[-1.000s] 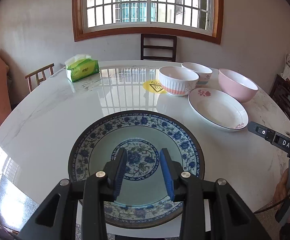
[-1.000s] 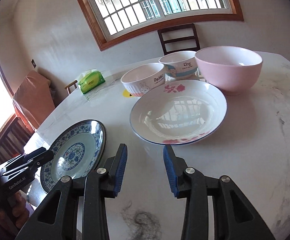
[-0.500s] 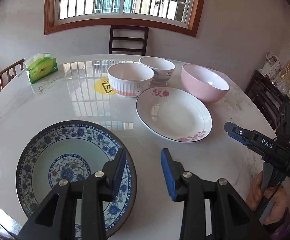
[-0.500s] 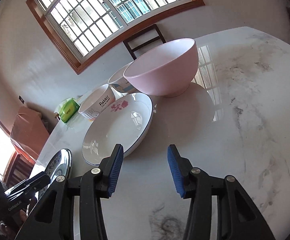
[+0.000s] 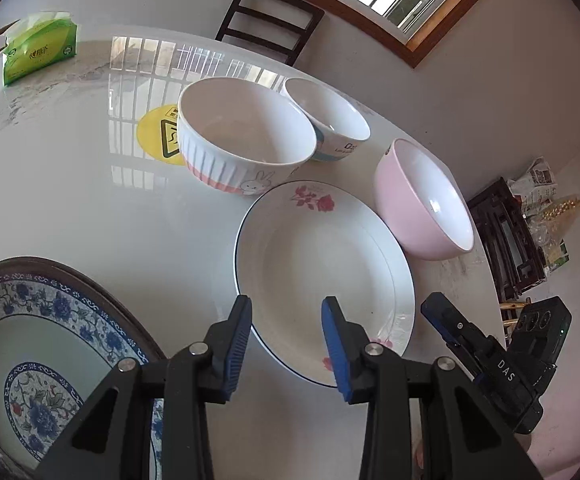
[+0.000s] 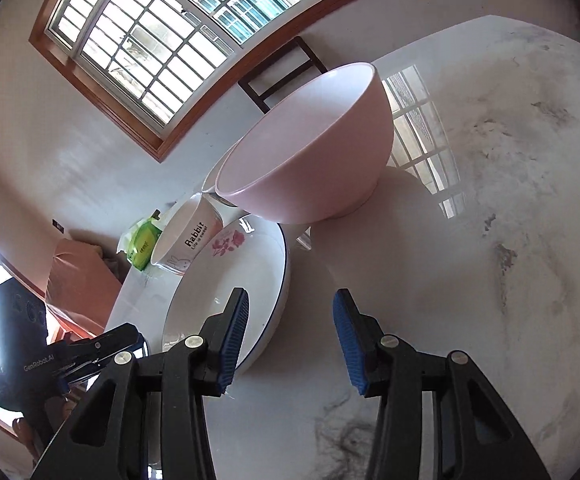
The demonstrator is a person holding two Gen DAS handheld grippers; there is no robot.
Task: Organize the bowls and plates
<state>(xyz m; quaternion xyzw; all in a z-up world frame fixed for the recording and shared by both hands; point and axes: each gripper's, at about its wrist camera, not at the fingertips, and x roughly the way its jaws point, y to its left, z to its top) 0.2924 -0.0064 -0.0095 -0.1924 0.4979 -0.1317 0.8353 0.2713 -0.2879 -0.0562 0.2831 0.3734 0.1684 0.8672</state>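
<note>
A blue plate [image 5: 30, 360] is sitting at the near left of the table [image 5: 90, 208], alone and well apart from the rest. Further in, a rabbit bowl [image 5: 246, 136] is standing just beside a small bowl [image 5: 329, 120], and in front of them the rose plate [image 5: 321, 272] is lying flat, with a pink bowl [image 5: 421, 200] close at its right edge.

The left gripper [image 5: 286, 344] is hovering over the near rim of the rose plate, jaws part open and holding nothing; the rim is passing under the gap, and I cannot tell whether the pads are touching it. The right gripper [image 6: 286, 340] is also part open and empty, its left finger [image 6: 234, 336] sitting over the plate's right rim while the other finger is hanging over bare marble.

To my eye nothing is stacked yet, and both tools are lining up on the rose plate, so picking it up looks like the step in hand. The next move is probably calling for one jaw to slip under the shallow rim and the other over it, then a firm squeeze before lifting, keeping clear of the pink bowl, which is standing very near that edge.
</note>
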